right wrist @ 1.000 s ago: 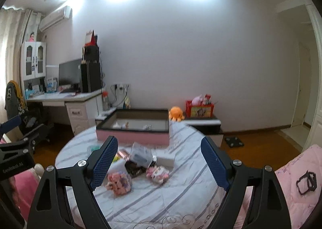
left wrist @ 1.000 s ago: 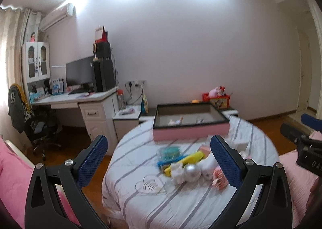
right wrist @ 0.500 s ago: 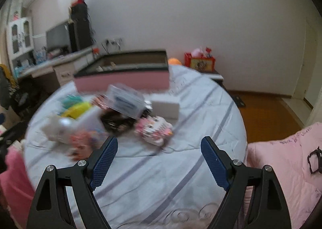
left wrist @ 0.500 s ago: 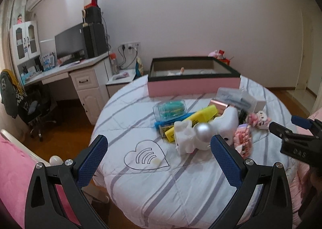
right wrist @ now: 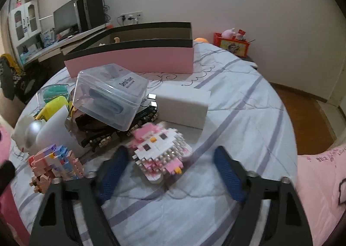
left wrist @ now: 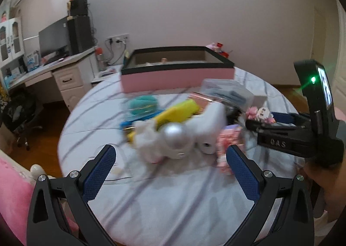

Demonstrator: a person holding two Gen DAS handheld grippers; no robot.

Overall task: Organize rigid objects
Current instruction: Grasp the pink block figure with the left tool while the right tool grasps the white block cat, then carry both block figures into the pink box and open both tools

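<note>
A pile of small objects lies on the round striped table (right wrist: 237,103). In the right wrist view my right gripper (right wrist: 170,168) is open, its fingers on either side of a pink and white brick figure (right wrist: 161,150). A clear plastic box (right wrist: 110,94), a white box (right wrist: 183,107) and a pastel brick figure (right wrist: 54,163) lie nearby. In the left wrist view my left gripper (left wrist: 170,168) is open, just in front of a white holder with a silver ball (left wrist: 175,137). A yellow object (left wrist: 177,111) lies behind it. The right gripper (left wrist: 266,121) shows at the right.
A long pink box with a black rim (left wrist: 177,73) stands open at the table's far side (right wrist: 134,55). A desk with a monitor (left wrist: 54,40) stands at the left wall. Pink bedding (right wrist: 320,176) lies at the right. A red box of toys (right wrist: 232,43) sits behind the table.
Both grippers have moved down and forward, close to the pile. The right gripper now straddles the pink and white brick figure. Both stay open.
</note>
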